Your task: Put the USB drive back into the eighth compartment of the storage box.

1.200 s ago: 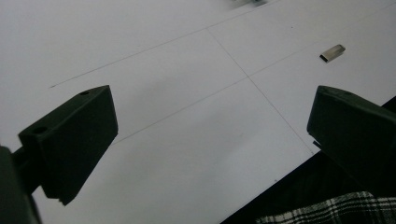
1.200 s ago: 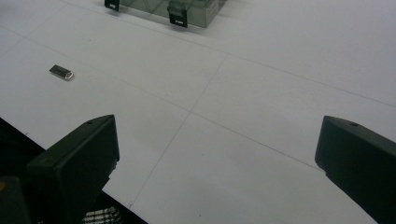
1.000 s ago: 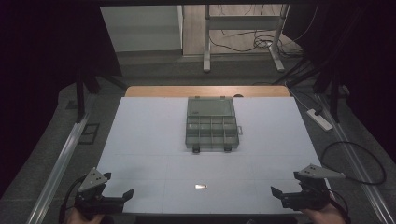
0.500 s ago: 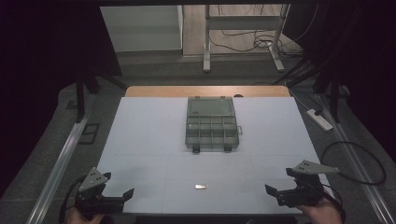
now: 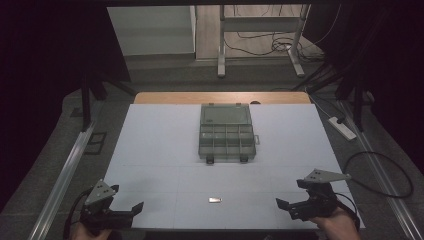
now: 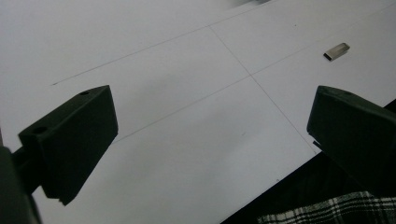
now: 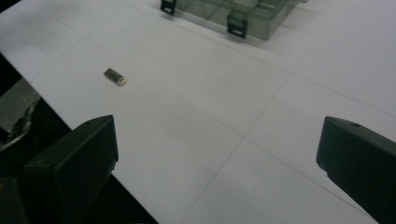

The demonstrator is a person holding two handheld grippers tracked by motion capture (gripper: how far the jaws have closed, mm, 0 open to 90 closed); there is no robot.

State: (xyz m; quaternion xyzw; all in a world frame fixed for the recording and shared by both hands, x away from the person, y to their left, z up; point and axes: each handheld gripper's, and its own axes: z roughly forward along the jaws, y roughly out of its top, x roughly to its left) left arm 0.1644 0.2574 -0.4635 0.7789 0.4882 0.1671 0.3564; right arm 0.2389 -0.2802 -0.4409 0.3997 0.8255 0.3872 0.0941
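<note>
Two grippers: held low at the bottom of the high view, one in each lower corner, both over the near edge of the white table [image 5: 165, 135].
Left gripper [image 5: 131, 210]: jaws spread wide, nothing between them; bare table is seen between the jaws in the left gripper view [image 6: 210, 140].
Right gripper [image 5: 286, 207]: jaws spread wide, nothing held [image 7: 219, 158].
Metal piece [image 5: 215, 200]: small, lying flat at lower centre of the high view, between the two grippers and apart from both; seen at upper right of the left gripper view [image 6: 336, 51] and upper left of the right gripper view [image 7: 115, 77].
Compartment box [image 5: 226, 133]: grey, see-through, lid open, at centre of the table, well apart from the metal piece.
</note>
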